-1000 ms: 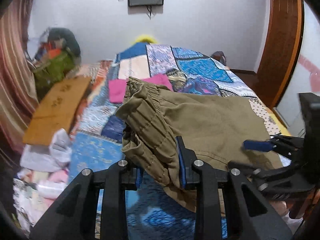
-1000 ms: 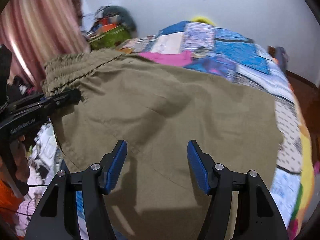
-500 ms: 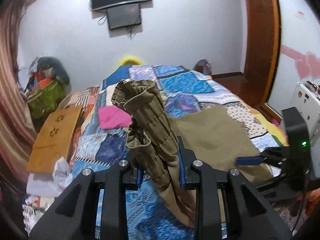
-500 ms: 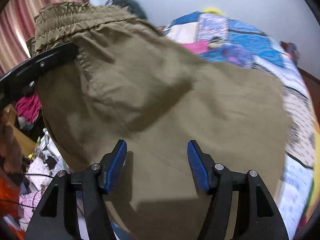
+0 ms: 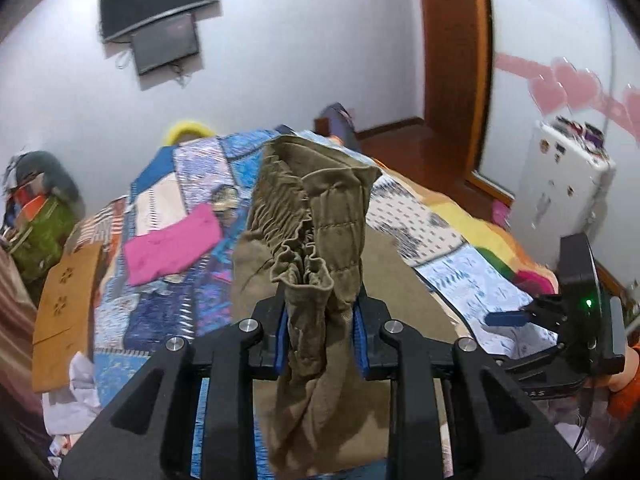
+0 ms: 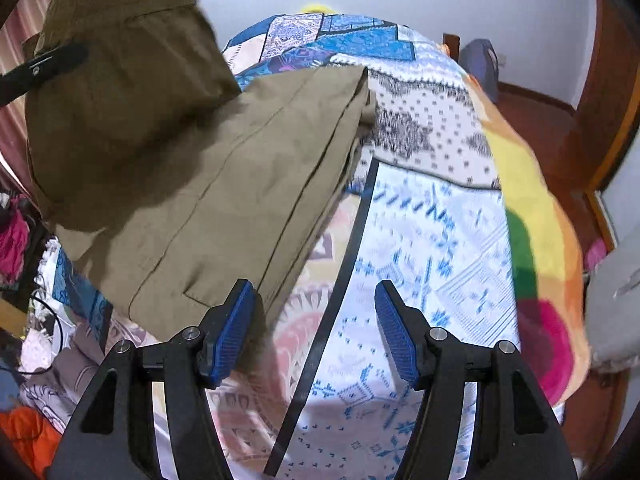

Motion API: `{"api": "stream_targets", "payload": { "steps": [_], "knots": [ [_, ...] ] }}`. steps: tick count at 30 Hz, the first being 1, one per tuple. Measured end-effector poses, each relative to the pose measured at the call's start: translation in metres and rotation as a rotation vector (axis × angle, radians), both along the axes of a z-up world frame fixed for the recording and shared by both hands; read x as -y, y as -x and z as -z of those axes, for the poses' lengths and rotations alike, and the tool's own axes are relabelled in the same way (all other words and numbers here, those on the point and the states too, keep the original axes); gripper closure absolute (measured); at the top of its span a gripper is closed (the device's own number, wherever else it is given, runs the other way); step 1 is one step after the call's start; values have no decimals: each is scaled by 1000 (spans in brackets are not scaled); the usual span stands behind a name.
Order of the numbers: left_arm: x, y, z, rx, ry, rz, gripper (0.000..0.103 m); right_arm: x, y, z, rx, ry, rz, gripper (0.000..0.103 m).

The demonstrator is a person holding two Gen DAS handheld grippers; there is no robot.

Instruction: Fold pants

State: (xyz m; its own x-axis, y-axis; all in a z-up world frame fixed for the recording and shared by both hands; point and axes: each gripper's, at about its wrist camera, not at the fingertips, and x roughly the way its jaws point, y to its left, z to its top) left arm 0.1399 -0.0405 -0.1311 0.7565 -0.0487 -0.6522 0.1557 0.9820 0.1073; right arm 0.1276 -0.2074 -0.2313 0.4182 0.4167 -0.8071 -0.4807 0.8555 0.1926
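Olive-green cotton pants (image 5: 316, 236) hang bunched at their gathered elastic waistband in my left gripper (image 5: 320, 336), clamped tight, while my right gripper (image 6: 316, 332) gapes wide, holding nothing.

Almost no writing can be read. On the black body of the right tool (image 5: 516, 317), seen in the left wrist view below its green light, there are small pale letters that look like "AS"; the rest of the word is hidden. The white appliance (image 5: 560, 184) behind this tool carries stickers, but they are too blurred to read.
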Motion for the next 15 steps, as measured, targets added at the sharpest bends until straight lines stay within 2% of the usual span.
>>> {"api": "stream_targets", "payload": {
  "steps": [6,12,14,15],
  "knots": [
    [30,-14,36,-131,6,75,77,4,0,2,-11,-48,18,44],
    [42,-17,73,-239,24,118,76,10,1,4,-10,-43,30,44],
    [43,-15,73,-240,19,123,72,14,3,5,-17,-56,37,44],
    [44,-13,73,-243,17,129,62,15,3,5,-18,-58,41,44]
  ]
}}
